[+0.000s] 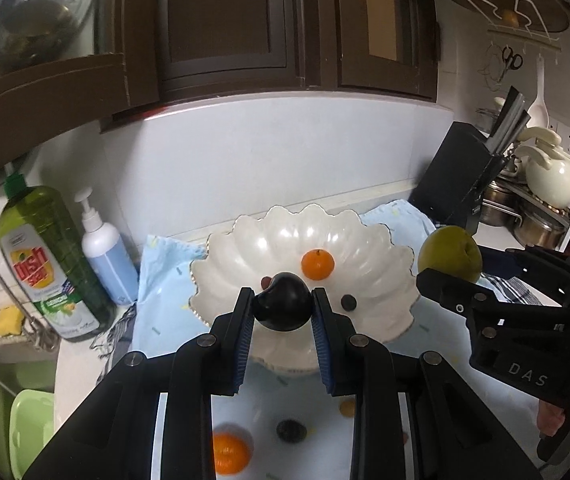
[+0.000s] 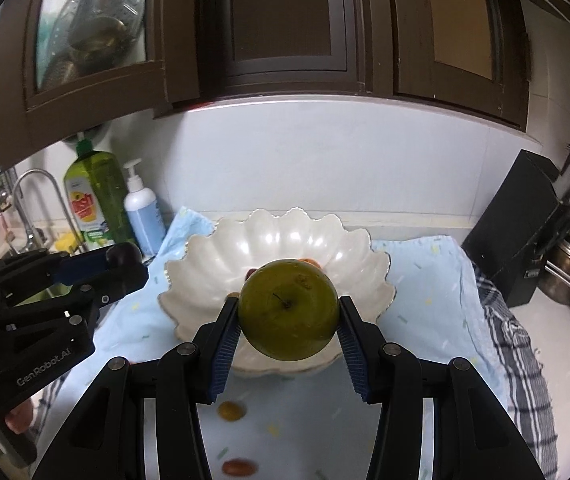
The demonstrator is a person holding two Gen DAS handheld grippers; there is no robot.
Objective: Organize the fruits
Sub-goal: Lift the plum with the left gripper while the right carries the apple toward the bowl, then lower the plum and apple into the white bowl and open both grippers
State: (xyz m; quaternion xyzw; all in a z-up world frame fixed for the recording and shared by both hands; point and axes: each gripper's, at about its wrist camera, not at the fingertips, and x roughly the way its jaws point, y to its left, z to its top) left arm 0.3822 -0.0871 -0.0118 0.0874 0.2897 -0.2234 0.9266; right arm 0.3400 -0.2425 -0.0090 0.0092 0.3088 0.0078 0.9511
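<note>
My left gripper [image 1: 283, 306] is shut on a dark plum [image 1: 283, 302] and holds it over the near rim of the white scalloped bowl [image 1: 385, 276]. The bowl holds a small orange [image 1: 317, 264], a small dark berry [image 1: 348, 303] and a small red fruit [image 1: 266, 281]. My right gripper [image 2: 288, 312] is shut on a green apple [image 2: 288, 310], just in front of the bowl [image 2: 205, 256]. The right gripper and its apple [image 1: 449, 254] also show at the right of the left wrist view. The left gripper with the plum [image 2: 124, 256] shows at the left of the right wrist view.
The bowl stands on a light blue cloth [image 2: 425, 292]. On the cloth near me lie an orange [image 1: 229, 454], a dark fruit [image 1: 291, 430] and small fruits [image 2: 231, 410], [image 2: 239, 467]. A dish soap bottle [image 1: 41, 264] and pump bottle [image 1: 107, 256] stand left; a black knife block [image 2: 521, 232] right.
</note>
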